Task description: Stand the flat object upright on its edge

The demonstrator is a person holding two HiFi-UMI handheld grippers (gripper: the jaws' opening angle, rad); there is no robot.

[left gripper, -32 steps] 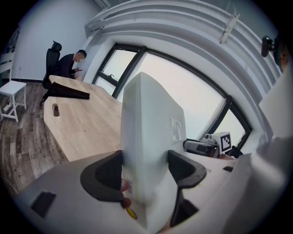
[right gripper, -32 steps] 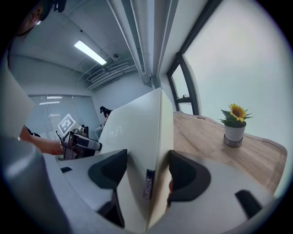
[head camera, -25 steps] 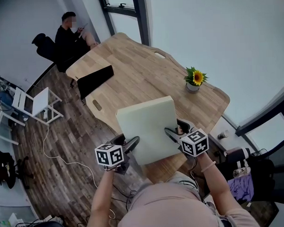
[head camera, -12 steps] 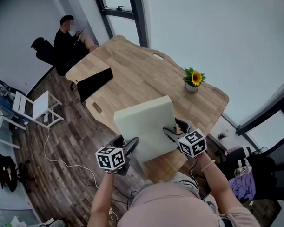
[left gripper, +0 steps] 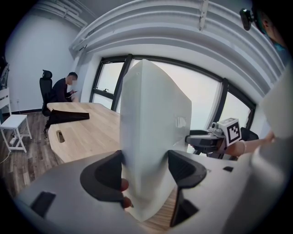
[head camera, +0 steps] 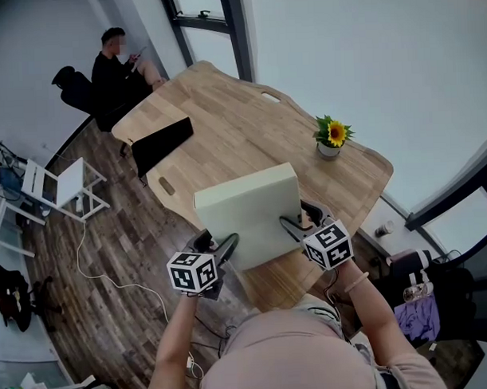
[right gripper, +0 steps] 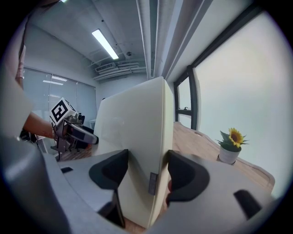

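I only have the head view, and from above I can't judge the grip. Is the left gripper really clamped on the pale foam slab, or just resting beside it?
Observer: Clamped. In the left gripper view, the left gripper has one pad pressed against each face of the foam slab.
Operator: And the other side?
Observer: The right gripper grips it the same way, a pad on each face. A small grey tag sits on the slab's narrow edge, just by the jaws.
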